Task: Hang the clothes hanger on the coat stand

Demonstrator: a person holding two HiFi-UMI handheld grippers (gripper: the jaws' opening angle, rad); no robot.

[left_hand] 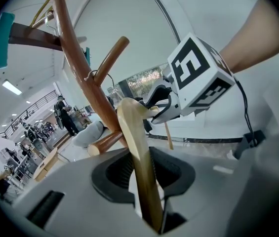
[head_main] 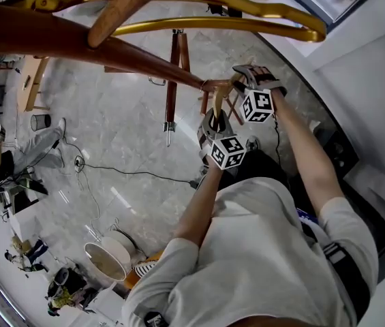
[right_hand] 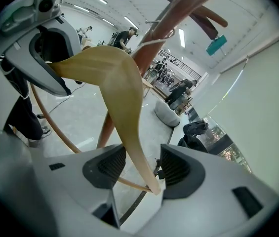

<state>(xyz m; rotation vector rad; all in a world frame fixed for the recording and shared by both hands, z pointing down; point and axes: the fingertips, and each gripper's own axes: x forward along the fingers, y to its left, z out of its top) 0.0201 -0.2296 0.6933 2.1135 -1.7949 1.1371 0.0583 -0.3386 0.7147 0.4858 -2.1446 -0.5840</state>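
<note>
A pale wooden clothes hanger (left_hand: 137,147) is clamped between the pads of my left gripper (left_hand: 141,169), which is shut on one of its arms. The hanger's other arm (right_hand: 119,88) runs down between the jaws of my right gripper (right_hand: 143,164). Those jaws stand wide, with a gap on both sides of the wood. In the head view both grippers, left (head_main: 214,125) and right (head_main: 236,80), sit side by side at the tip of a brown branch of the coat stand (head_main: 76,43). The stand's trunk (left_hand: 80,68) and a peg (left_hand: 112,53) rise just behind the hanger.
A second, gold-coloured hanger (head_main: 233,5) hangs high on the stand, close to my head. A white wall (head_main: 362,80) is at the right. Below lie a marble floor with a black cable (head_main: 131,172) and a white bucket (head_main: 107,257). People stand far off.
</note>
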